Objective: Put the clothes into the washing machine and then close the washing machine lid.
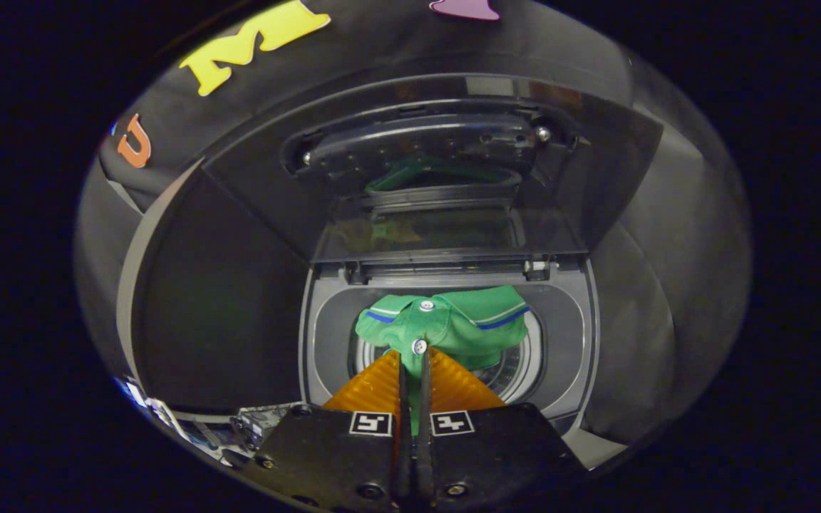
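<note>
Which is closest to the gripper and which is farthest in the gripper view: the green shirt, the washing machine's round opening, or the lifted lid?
1. Green shirt: pinched between the fingers of the gripper, bunched just ahead.
2. Round opening: under and around the shirt.
3. Lifted lid: farthest, standing open beyond the opening.

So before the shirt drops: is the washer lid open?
Open: the lid stands raised behind the drum; the hand-held gripper pinches the shirt.

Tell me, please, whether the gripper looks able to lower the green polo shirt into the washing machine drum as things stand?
Probably yes: the gripper is shut on the green polo shirt above the round drum opening, and the dark lid stands raised behind.
</note>
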A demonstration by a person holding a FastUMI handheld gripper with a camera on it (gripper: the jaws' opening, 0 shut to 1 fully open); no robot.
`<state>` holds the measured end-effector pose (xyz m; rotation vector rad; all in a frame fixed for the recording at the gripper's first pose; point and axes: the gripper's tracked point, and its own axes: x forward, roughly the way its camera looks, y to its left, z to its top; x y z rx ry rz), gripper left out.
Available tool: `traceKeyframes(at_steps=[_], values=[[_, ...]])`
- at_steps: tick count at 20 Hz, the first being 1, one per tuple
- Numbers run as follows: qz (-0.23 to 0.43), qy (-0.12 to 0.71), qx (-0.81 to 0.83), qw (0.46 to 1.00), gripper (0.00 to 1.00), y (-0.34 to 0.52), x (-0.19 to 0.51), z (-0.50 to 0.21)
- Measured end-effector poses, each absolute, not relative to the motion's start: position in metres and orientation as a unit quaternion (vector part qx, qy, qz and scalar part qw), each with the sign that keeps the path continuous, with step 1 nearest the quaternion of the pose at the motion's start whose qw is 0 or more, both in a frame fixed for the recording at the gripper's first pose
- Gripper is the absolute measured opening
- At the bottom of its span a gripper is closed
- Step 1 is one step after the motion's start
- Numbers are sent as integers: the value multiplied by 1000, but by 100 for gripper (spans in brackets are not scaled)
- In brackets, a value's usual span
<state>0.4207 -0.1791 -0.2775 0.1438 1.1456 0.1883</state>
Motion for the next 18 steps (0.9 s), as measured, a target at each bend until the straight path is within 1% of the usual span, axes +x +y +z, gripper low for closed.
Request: traceKeyframes(at_steps=[6, 9, 10, 12, 14, 15, 18], values=[[65, 539, 43, 839, 9, -181, 412, -309], [53, 534, 61, 842, 14, -181, 406, -320], [52, 527, 66, 846, 14, -181, 405, -319], [39, 504, 57, 861, 10, -185, 408, -311], [36, 482, 55, 874, 17, -186, 411, -292], [34, 470, 58, 880, 26, -186, 413, -278], [33, 439, 74, 895, 37, -184, 425, -246]])
